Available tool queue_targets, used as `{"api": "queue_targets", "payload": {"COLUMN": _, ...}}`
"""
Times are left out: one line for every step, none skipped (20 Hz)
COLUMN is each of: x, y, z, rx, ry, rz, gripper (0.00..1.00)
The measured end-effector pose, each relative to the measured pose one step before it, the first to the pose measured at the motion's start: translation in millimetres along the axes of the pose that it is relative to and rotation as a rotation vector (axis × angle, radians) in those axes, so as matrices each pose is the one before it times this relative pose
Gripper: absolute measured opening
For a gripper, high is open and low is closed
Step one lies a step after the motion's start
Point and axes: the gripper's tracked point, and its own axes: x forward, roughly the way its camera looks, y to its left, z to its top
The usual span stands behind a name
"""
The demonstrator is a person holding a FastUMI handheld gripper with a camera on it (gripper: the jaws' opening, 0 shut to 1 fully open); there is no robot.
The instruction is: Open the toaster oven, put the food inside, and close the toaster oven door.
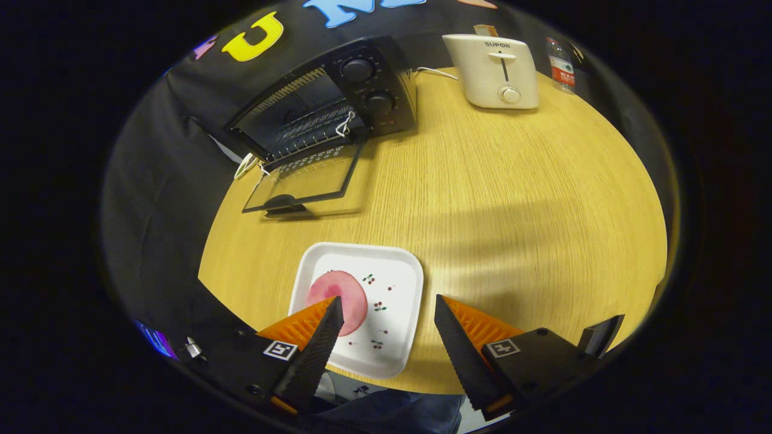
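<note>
I hold my gripper (pixel 386 310) jaws open over one plate (pixel 395 283) with one pink slice (pixel 341 298); one toaster oven (pixel 338 99) at eleven o'clock has its door (pixel 304 178) down; one "SUPOR" toaster (pixel 494 69) sits at one.

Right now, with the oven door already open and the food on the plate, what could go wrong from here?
The gripper is open over the white plate, and the pink round slice lies flat, partly under one finger. A flat, thin piece may slip out or push the plate instead of being picked up.

The toaster oven has its glass door lying low over the table. The gripper could knock it on the way to the rack.
</note>
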Motion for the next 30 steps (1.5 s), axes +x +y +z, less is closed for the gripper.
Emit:
{"api": "queue_targets", "payload": {"x": 1.74, "y": 1.05, "z": -5.58, "rx": 0.00661, "ry": 0.02486, "rz": 0.00548, "gripper": 0.95}}
{"api": "queue_targets", "payload": {"x": 0.54, "y": 2.83, "z": -1.59, "rx": 0.00516, "ry": 0.00531, "rz": 0.01245, "gripper": 0.93}}
{"api": "queue_targets", "payload": {"x": 2.97, "y": -0.01, "z": -1.77, "rx": -0.0016, "ry": 0.01357, "rz": 0.00335, "gripper": 0.89}}
{"api": "queue_targets", "payload": {"x": -0.04, "y": 1.16, "z": 1.86, "rx": -0.00082, "ry": -0.00016, "rz": 0.00495, "gripper": 0.85}}
{"api": "queue_targets", "payload": {"x": 1.63, "y": -2.99, "z": -3.94, "rx": -0.00147, "ry": 0.02436, "rz": -0.01016, "gripper": 0.74}}
{"api": "queue_targets", "payload": {"x": -0.86, "y": -6.41, "z": -0.38, "rx": -0.00096, "ry": 0.006, "rz": -0.01904, "gripper": 0.64}}
{"api": "queue_targets", "payload": {"x": 0.31, "y": -4.61, "z": -0.94, "rx": 0.00496, "ry": 0.01054, "rz": -0.0075, "gripper": 0.53}}
{"api": "queue_targets", "payload": {"x": -0.95, "y": -0.76, "z": 2.08, "rx": 0.01224, "ry": 0.00331, "rz": 0.00559, "gripper": 0.42}}
{"api": "queue_targets", "payload": {"x": -1.32, "y": -4.62, "z": -0.61, "rx": 0.01069, "ry": 0.00503, "rz": -0.01157, "gripper": 0.34}}
{"api": "queue_targets", "payload": {"x": 5.54, "y": -3.68, "z": -0.53, "rx": 0.01863, "ry": -0.00198, "rz": -0.00534, "gripper": 0.25}}
{"api": "queue_targets", "payload": {"x": -2.27, "y": 2.68, "z": 0.45, "rx": 0.02713, "ry": 0.00888, "rz": 0.01956, "gripper": 0.14}}
{"api": "queue_targets", "payload": {"x": 0.35, "y": 1.43, "z": -2.8, "rx": 0.02444, "ry": 0.01242, "rz": 0.0266, "gripper": 0.08}}
{"api": "queue_targets", "payload": {"x": 16.24, "y": -3.33, "z": 0.58, "rx": 0.04251, "ry": -0.00909, "rz": 0.00742, "gripper": 0.06}}
{"api": "queue_targets", "payload": {"x": -13.25, "y": 2.97, "z": -0.16, "rx": 0.04652, "ry": 0.00778, "rz": 0.02906, "gripper": 0.04}}
{"api": "queue_targets", "payload": {"x": 0.3, "y": 5.08, "z": -5.67, "rx": 0.03448, "ry": 0.01702, "rz": 0.04466, "gripper": 0.02}}
{"api": "queue_targets", "payload": {"x": -0.26, "y": 3.34, "z": -4.94, "rx": 0.01994, "ry": 0.00847, "rz": 0.02816, "gripper": 0.02}}
{"api": "queue_targets", "payload": {"x": -0.31, "y": 0.6, "z": -2.57, "rx": 0.00531, "ry": 0.0028, "rz": 0.01562, "gripper": 0.02}}
{"api": "queue_targets", "payload": {"x": 0.31, "y": 1.96, "z": -2.07, "rx": 0.00444, "ry": 0.00117, "rz": 0.01683, "gripper": 0.02}}
{"api": "queue_targets", "payload": {"x": -0.56, "y": 3.22, "z": -2.11, "rx": 0.00519, "ry": 0.0012, "rz": 0.01669, "gripper": 0.02}}
{"api": "queue_targets", "payload": {"x": -1.92, "y": 4.77, "z": -0.1, "rx": 0.00921, "ry": -0.0035, "rz": 0.02667, "gripper": 0.02}}
{"api": "queue_targets", "payload": {"x": -1.4, "y": 5.42, "z": 1.0, "rx": 0.01185, "ry": -0.00766, "rz": 0.02849, "gripper": 0.03}}
{"api": "queue_targets", "payload": {"x": -3.5, "y": 5.05, "z": 0.15, "rx": 0.01147, "ry": -0.00652, "rz": 0.02982, "gripper": 0.02}}
{"api": "queue_targets", "payload": {"x": -4.16, "y": 5.32, "z": 1.17, "rx": 0.01323, "ry": -0.00931, "rz": 0.02891, "gripper": 0.02}}
{"api": "queue_targets", "payload": {"x": -2.34, "y": 8.03, "z": 0.93, "rx": 0.01609, "ry": -0.00575, "rz": 0.03475, "gripper": 0.02}}
{"api": "queue_targets", "payload": {"x": -1.22, "y": 8.0, "z": 1.44, "rx": 0.01998, "ry": -0.00892, "rz": 0.02908, "gripper": 0.02}}
{"api": "queue_targets", "payload": {"x": -1.67, "y": 6.88, "z": -0.01, "rx": 0.0131, "ry": -0.00684, "rz": 0.02931, "gripper": 0.02}}
{"api": "queue_targets", "payload": {"x": 0.22, "y": 5.98, "z": 2.19, "rx": 0.00886, "ry": -0.01236, "rz": 0.01486, "gripper": 0.02}}
{"api": "queue_targets", "payload": {"x": 0.19, "y": 5.12, "z": -0.22, "rx": 0.00787, "ry": -0.01063, "rz": 0.01082, "gripper": 0.02}}
{"api": "queue_targets", "payload": {"x": 1.45, "y": 4.3, "z": 0.93, "rx": 0.00752, "ry": -0.01273, "rz": 0.00736, "gripper": 0.02}}
{"api": "queue_targets", "payload": {"x": 1.58, "y": 3.56, "z": 0.57, "rx": 0.0068, "ry": -0.02226, "rz": -0.00023, "gripper": 0.02}}
